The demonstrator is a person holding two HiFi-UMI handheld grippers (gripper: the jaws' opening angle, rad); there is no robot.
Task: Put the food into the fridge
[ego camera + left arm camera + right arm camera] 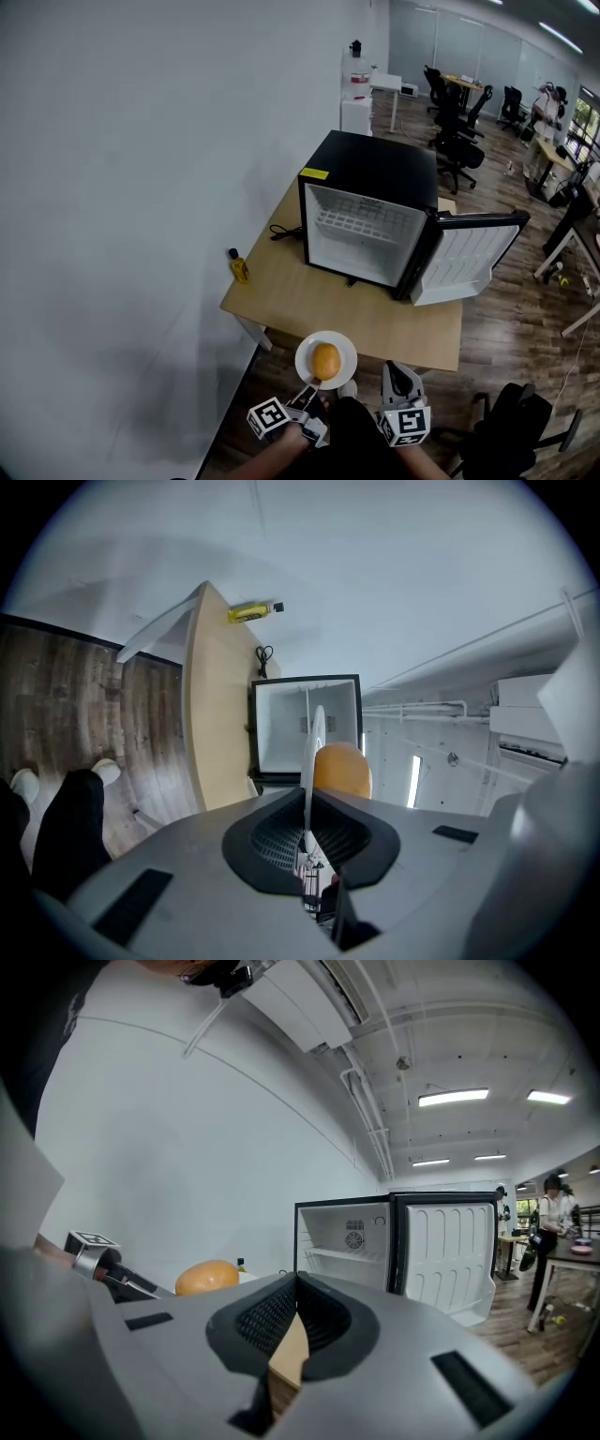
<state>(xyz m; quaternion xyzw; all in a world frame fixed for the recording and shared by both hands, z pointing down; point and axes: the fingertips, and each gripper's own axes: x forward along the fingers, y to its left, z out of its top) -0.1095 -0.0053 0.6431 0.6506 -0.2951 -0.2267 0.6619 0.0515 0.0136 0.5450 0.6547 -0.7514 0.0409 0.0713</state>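
Far to the left of the fridge [370, 202], at the back corner of the wooden table [281, 295]: a small yellow bottle [239, 268], upright, close to the wall. In front of the fridge, out past the table's near edge and a little left of the fridge's middle: left gripper [308, 387], clenched on the near rim of a white plate [346, 353]. Seen edge-on between the dark pads in the left gripper view, with the rim pinched tight. On the middle of that plate: one rounded orange-yellow piece of food [325, 361], held outside the fridge. Then the fridge itself, black outside and white inside, standing on the table with one wire shelf showing. Also in front of the fridge, just right of the plate and apart from it: right gripper [393, 367], jaws pressed together at the tips, nothing between them. Right of the fridge: its door [473, 258], swung wide, white inner face towards the camera.
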